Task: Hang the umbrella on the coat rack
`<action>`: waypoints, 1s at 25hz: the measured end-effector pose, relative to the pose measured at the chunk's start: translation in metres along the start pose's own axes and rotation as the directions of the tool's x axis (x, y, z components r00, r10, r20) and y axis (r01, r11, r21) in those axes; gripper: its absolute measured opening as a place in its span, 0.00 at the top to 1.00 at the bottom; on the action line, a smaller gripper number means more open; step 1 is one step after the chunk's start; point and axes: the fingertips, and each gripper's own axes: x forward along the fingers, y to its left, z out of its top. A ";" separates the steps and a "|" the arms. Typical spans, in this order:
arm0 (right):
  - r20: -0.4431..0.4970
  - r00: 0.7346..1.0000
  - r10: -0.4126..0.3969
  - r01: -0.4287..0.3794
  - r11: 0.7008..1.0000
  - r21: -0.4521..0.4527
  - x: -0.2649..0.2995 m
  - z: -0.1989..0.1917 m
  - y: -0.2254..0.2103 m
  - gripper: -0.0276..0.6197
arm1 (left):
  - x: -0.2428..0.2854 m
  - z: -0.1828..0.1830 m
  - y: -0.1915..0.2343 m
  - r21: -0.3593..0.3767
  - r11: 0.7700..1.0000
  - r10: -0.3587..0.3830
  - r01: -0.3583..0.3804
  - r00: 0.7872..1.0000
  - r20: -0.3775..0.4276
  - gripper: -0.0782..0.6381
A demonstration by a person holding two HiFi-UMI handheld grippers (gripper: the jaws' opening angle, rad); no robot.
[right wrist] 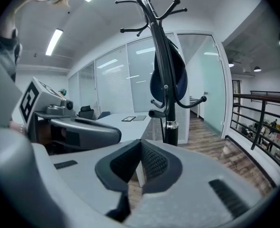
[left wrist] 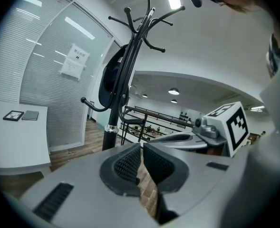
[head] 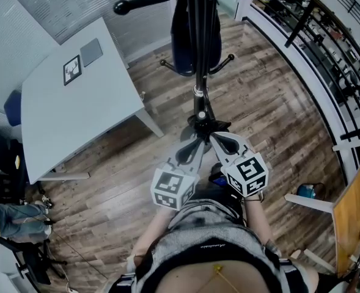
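Observation:
The black coat rack (head: 199,72) stands straight ahead, and its hooked top shows in the left gripper view (left wrist: 135,37) and the right gripper view (right wrist: 159,42). A dark blue umbrella (head: 186,38) hangs from it, against the pole (left wrist: 110,77) (right wrist: 167,75). My left gripper (head: 195,140) (left wrist: 142,147) and right gripper (head: 214,135) (right wrist: 140,144) sit side by side just short of the pole's lower part. Both are shut, with nothing between the pads. Each shows in the other's view, the right gripper (left wrist: 197,136) and the left (right wrist: 82,129).
A white table (head: 76,108) with a framed picture (head: 72,69) and a grey pad stands to the left. A black railing (head: 326,47) curves along the right. A blue chair (head: 13,107) sits beyond the table. Wood floor surrounds the rack.

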 end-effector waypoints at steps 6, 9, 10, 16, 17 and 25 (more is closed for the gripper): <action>-0.032 0.999 0.012 -0.014 0.999 -0.051 0.002 -0.005 0.006 0.95 | 0.001 -0.003 0.001 0.005 1.000 0.011 -0.011 1.000 -0.003 0.87; -0.021 1.000 0.020 -0.021 0.999 -0.044 0.001 -0.004 0.007 0.95 | 0.002 -0.004 0.001 0.004 1.000 0.012 -0.011 1.000 -0.005 0.87; -0.019 1.000 0.022 -0.023 0.999 -0.048 0.001 -0.003 0.007 0.95 | 0.002 -0.004 0.001 0.005 1.000 0.013 -0.013 1.000 -0.004 0.87; -0.006 1.000 0.027 -0.027 0.998 -0.058 0.002 0.001 0.009 0.95 | 0.002 -0.003 0.002 0.011 1.000 0.016 -0.016 1.000 0.001 0.87; -0.002 1.000 0.027 -0.027 0.998 -0.057 0.001 0.002 0.009 0.95 | 0.002 -0.003 0.002 0.012 1.000 0.017 -0.017 1.000 0.002 0.87; 0.035 0.999 0.030 -0.028 0.997 -0.067 -0.001 0.016 0.013 0.95 | -0.001 0.002 0.006 0.015 1.000 0.023 -0.023 1.000 0.016 0.87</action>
